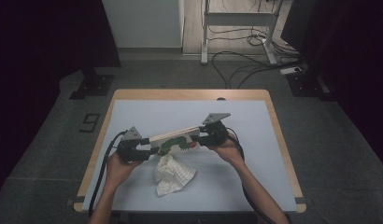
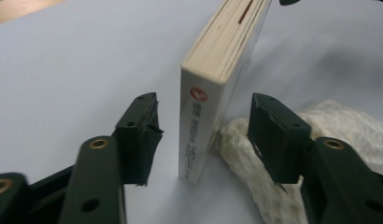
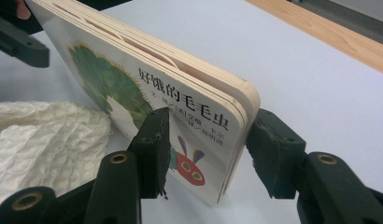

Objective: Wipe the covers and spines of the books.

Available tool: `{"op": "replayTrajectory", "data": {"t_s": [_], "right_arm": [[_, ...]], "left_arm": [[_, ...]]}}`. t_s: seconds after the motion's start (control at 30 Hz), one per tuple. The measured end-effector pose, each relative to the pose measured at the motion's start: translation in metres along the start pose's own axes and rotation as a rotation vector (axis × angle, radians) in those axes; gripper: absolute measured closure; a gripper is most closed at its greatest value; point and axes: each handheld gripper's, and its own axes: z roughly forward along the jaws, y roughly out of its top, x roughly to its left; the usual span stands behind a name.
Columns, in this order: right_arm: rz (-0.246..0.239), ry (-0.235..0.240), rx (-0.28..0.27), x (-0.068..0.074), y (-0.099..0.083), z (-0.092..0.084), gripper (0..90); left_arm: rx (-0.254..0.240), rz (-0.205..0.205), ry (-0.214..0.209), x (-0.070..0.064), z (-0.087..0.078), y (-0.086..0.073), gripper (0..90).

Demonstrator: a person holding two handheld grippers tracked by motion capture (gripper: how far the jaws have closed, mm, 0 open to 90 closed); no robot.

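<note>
- Right gripper [image 3: 206,149] clamps the board book [image 3: 180,116] at its open-edge corner; keep that pinch square.
- Left gripper [image 2: 203,135] stands half-open, clear around the spine; keep the cloth [image 2: 320,130] outside the jaws.

The right tongs [image 3: 206,154] clamp the corner of a board book [image 3: 147,88] standing on edge, its caterpillar cover facing left. A crumpled white cloth [image 3: 45,140] lies beside it on the pale desk [image 3: 311,79].
</note>
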Motion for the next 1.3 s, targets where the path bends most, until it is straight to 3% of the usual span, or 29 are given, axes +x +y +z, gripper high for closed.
{"op": "replayTrajectory", "data": {"t_s": [0.23,0.4,0.63,0.87,1.1,1.3], "right_arm": [[-0.008,0.002,0.017,0.003,0.001,0.001,48.5],[-0.01,-0.005,0.019,0.003,0.001,0.003,48.1],[-0.009,-0.007,0.023,0.005,0.001,0.002,48.1],[-0.019,-0.008,0.023,0.006,0.002,0.002,46.2],[-0.024,-0.013,0.018,0.007,0.001,0.002,45.5],[-0.027,-0.018,0.017,0.008,0.0,0.002,45.3]], "left_arm": [[0.013,0.014,-0.012,-0.015,-0.012,-0.007,21.5],[0.018,0.043,-0.056,-0.031,-0.016,-0.01,16.2],[0.05,0.07,-0.13,-0.051,-0.003,-0.011,15.1],[0.086,0.09,-0.18,-0.063,0.02,-0.014,14.0],[0.138,0.122,-0.162,-0.067,0.042,-0.02,15.4],[0.151,0.127,-0.156,-0.067,0.056,-0.024,28.0]]}}
